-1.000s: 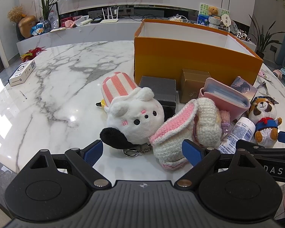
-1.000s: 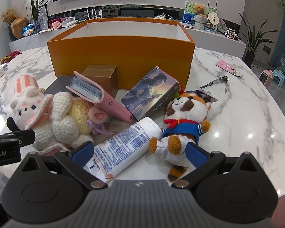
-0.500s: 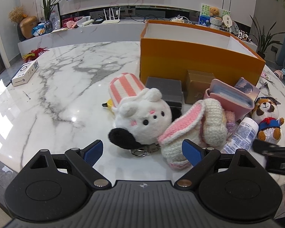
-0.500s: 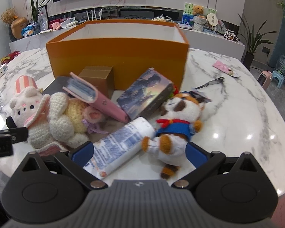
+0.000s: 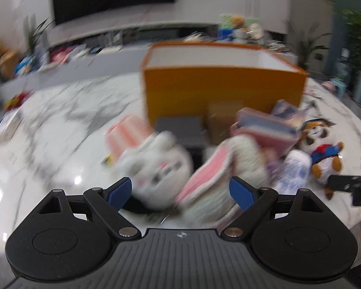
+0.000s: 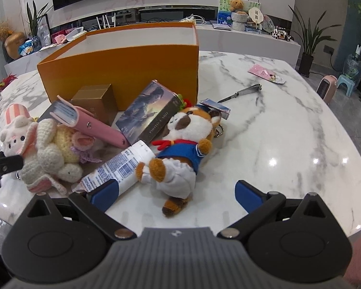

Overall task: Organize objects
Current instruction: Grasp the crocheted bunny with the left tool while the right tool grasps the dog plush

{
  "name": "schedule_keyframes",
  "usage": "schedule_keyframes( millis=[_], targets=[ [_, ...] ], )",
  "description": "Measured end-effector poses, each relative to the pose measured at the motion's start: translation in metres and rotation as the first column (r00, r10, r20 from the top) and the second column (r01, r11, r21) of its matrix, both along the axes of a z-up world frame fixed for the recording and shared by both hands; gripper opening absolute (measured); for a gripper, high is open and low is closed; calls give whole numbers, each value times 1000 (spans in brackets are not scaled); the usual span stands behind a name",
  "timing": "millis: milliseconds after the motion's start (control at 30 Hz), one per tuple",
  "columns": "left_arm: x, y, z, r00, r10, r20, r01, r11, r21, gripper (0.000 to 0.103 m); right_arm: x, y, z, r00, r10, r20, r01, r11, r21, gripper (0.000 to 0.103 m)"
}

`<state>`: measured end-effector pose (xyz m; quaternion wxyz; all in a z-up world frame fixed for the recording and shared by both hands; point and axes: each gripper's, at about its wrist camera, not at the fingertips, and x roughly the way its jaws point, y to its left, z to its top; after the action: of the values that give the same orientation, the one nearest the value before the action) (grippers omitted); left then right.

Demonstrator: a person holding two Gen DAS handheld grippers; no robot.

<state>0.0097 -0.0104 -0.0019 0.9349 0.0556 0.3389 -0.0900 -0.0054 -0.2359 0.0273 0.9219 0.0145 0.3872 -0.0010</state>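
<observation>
Marble table (image 6: pixel 288 130): orange box (image 6: pixel 122 72) at 12 o'clock looks empty; toys, boxes, tube heaped before it. Left gripper (image 5: pixel 180 189), right gripper (image 6: pixel 173 192) jaws wide, empty. Sorting unstarted.

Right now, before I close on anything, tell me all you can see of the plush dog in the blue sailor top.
The plush dog is brown and white fleece with a dark eye patch, a blue sailor top, a red neckerchief and white trousers. It lies on its back on the marble table, head toward the orange box, feet toward the open right gripper. One paw rests against the white tube; its head touches the photo card box. A metal key ring shows beside its ear.
</observation>
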Motion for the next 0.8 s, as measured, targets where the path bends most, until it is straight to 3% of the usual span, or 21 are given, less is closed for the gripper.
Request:
schedule_keyframes(
  millis=[133,300,433,567,800],
  targets=[
    [8,-18,1,993,-103,61,99,993,62,103,2,-4,-4,1000,7,-11,-7,1000,1,102],
    [21,-20,0,989,-144,47,144,990,-1,103,11,-10,-10,1000,-5,-30,6,1000,26,102],
    [20,-25,1,983,-174,63,174,985,10,103,19,-7,-8,1000,4,6,-5,999,40,102],
    [20,-33,-1,971,-236,35,236,972,14,103,32,-7,0,998,4,68,-9,998,67,102],
    [25,-45,-12,961,-277,-8,277,961,23,100,62,-10,-7,999,-28,26,26,996,81,102]
  ],
)
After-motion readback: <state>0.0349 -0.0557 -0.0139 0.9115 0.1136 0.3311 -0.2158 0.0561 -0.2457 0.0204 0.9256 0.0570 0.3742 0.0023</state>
